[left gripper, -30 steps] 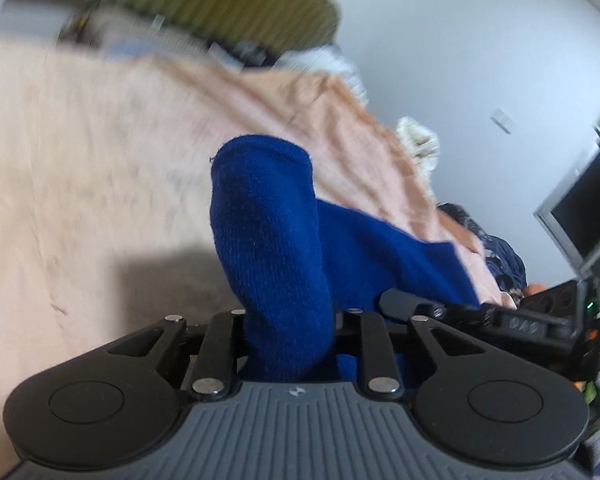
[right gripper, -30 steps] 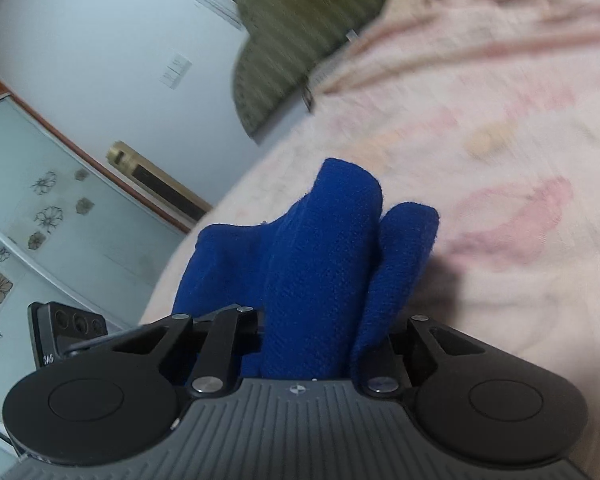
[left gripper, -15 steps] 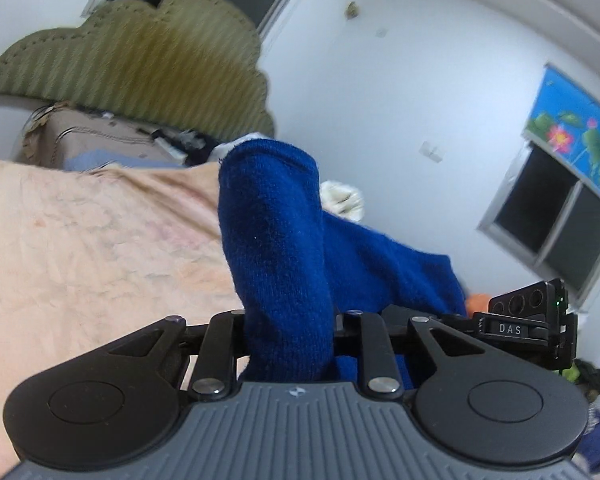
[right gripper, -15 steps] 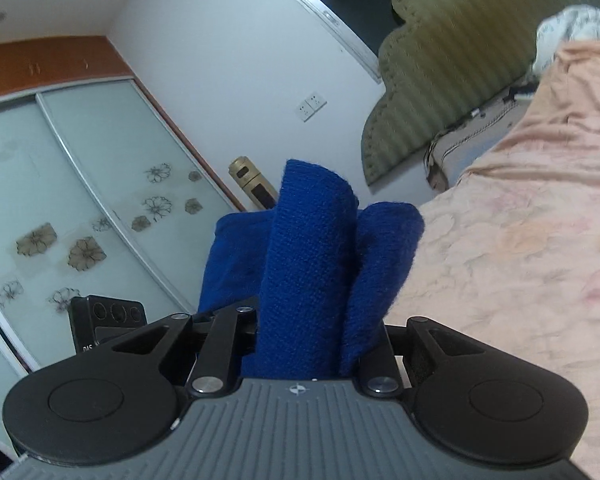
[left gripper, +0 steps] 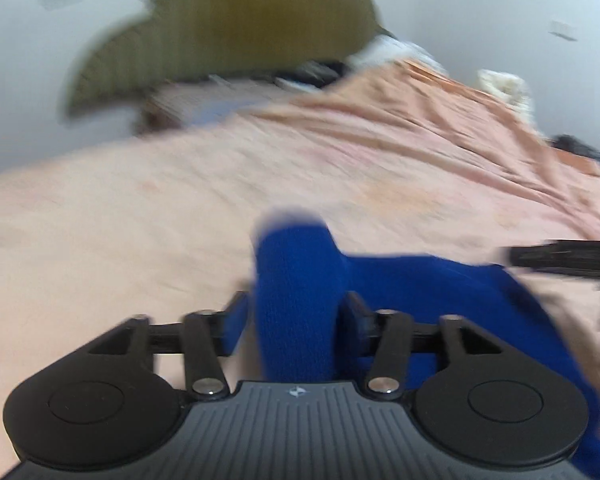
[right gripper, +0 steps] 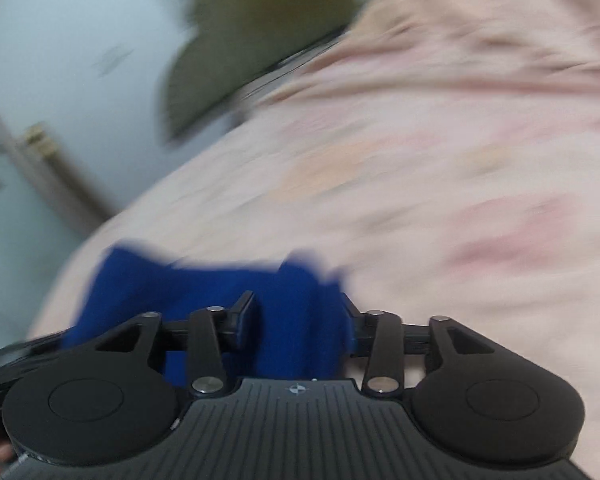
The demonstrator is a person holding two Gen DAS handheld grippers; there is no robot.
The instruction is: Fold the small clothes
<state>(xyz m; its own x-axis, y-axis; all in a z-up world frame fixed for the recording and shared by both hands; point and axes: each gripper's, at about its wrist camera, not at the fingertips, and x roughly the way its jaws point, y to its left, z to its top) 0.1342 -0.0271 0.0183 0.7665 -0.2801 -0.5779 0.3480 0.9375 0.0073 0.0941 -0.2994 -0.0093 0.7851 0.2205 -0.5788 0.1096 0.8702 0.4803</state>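
A blue knitted garment (left gripper: 420, 292) stretches between my two grippers just above the pink bedsheet (left gripper: 140, 220). In the left wrist view my left gripper (left gripper: 296, 312) has its jaws spread apart, with a bunched fold of the blue cloth still standing between them. In the right wrist view my right gripper (right gripper: 296, 312) also has its jaws spread apart around a fold of the blue garment (right gripper: 292, 312). The right gripper's black body (left gripper: 564, 256) shows at the right edge of the left view. Both views are motion-blurred.
An olive-green padded headboard (left gripper: 236, 28) stands at the far end of the bed against a white wall. A white bundle (left gripper: 504, 84) and dark clothes (left gripper: 580, 148) lie at the bed's far right. A glass-panelled wardrobe (right gripper: 4, 200) stands at the left.
Both grippers swung up toward the room, then came back down toward the bed. Their jaws, shut tight on the cloth before, now stand apart, and the cloth folds sit lower.
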